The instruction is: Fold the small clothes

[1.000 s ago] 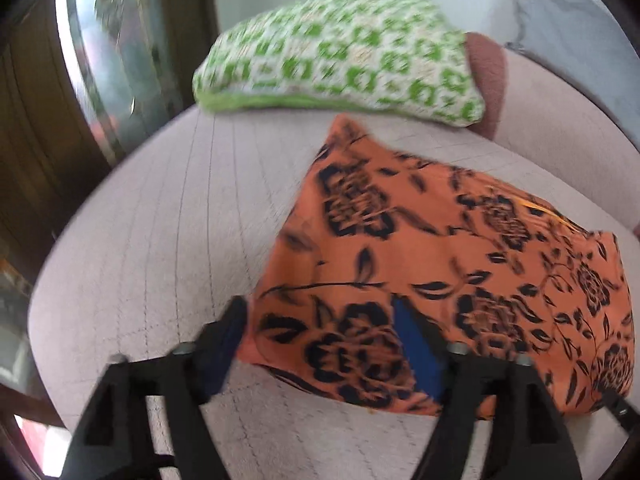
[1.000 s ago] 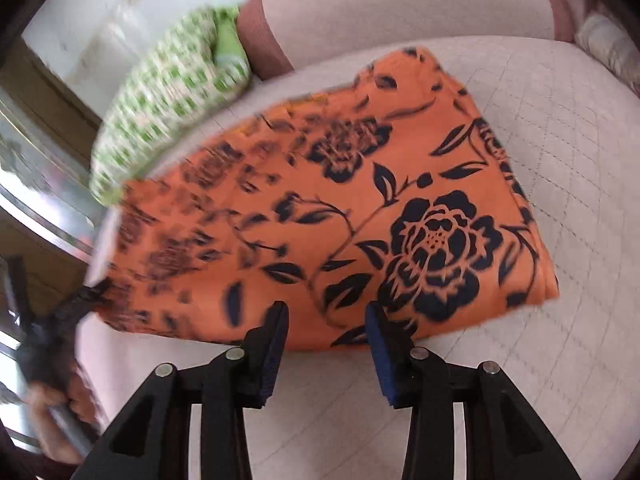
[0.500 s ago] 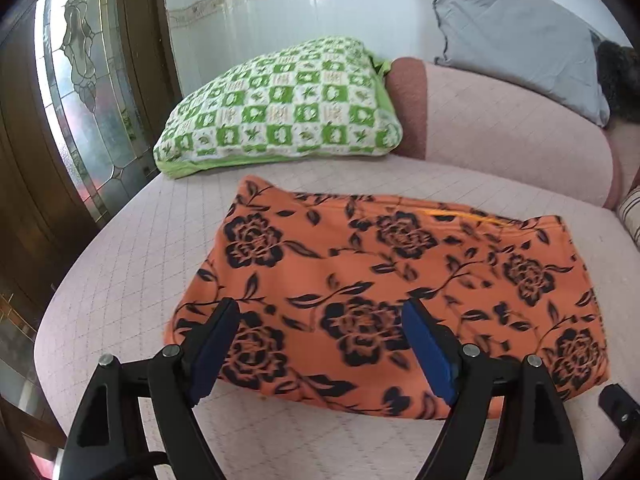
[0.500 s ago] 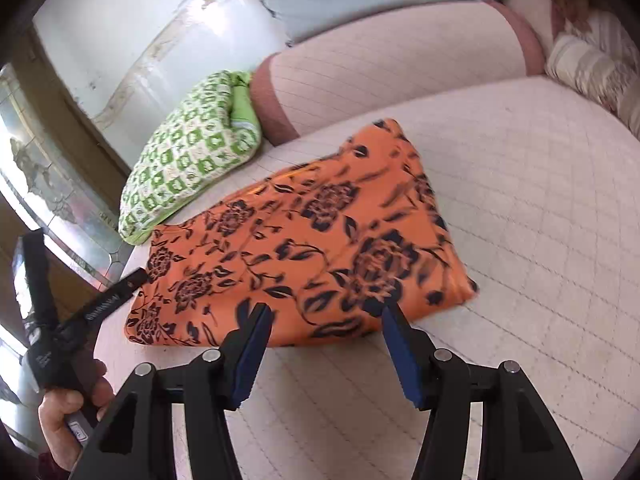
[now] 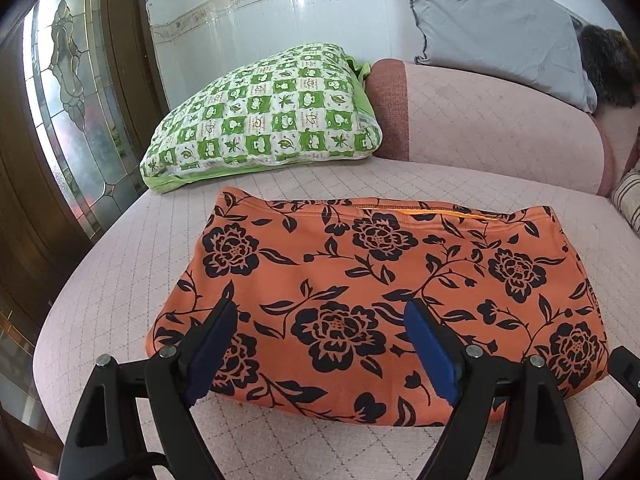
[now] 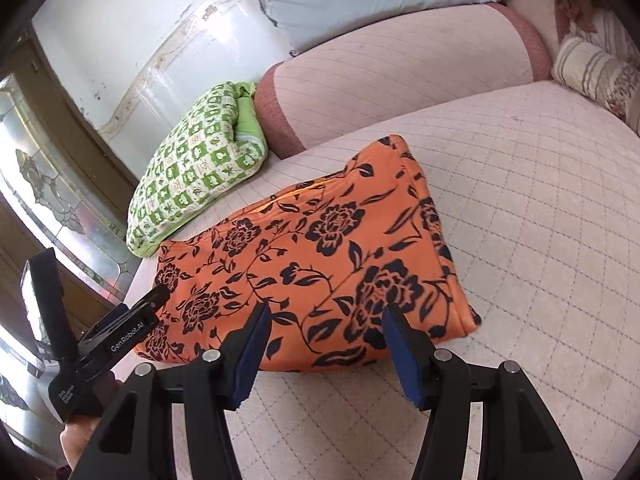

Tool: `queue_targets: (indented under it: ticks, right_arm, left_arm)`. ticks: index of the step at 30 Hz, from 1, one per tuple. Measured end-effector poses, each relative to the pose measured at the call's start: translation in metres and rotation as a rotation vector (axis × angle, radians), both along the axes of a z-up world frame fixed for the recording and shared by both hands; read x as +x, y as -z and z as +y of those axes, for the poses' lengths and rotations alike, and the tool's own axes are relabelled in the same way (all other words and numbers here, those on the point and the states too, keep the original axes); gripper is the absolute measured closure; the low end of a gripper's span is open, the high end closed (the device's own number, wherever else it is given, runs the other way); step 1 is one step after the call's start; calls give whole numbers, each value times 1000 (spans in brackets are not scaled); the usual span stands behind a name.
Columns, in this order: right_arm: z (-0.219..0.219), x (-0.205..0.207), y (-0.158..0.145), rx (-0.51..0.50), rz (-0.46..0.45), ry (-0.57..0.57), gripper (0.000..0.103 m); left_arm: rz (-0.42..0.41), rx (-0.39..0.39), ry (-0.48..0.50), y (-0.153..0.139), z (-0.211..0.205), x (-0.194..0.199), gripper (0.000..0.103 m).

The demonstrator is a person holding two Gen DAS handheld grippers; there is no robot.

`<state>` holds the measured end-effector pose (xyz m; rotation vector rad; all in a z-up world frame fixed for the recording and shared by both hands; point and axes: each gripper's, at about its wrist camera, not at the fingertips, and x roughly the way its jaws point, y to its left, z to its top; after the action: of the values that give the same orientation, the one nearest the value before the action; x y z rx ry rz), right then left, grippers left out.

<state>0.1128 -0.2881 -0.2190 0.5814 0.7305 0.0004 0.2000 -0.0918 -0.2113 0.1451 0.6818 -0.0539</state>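
Folded orange floral garment flat on the pink quilted sofa seat, just in front of the green checked pillow. Left gripper above the garment's near edge, jaws wide apart, empty. Right gripper likewise, jaws parted, gripping nothing.

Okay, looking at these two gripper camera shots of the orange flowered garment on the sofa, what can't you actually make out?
- Orange floral garment: its type and how many layers it is folded into; both views show only the top face.
- Its near edge, left wrist view: partly behind the left gripper fingers.
- Dark furry thing behind the grey pillow: cut by the lens rim, unidentifiable.
- Right gripper: only the open fingers show.
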Motion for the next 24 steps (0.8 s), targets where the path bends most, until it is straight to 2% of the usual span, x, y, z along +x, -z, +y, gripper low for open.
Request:
queue_targets:
  ticks: [10, 24]
  right_arm:
    - [26, 20, -2, -1, -13, -28, 42]
    - [72, 47, 8, -24, 5, -89, 42]
  left_arm:
    - [-43, 49, 31, -4, 16, -4, 17]
    - [-47, 14, 10, -11, 53, 2, 17]
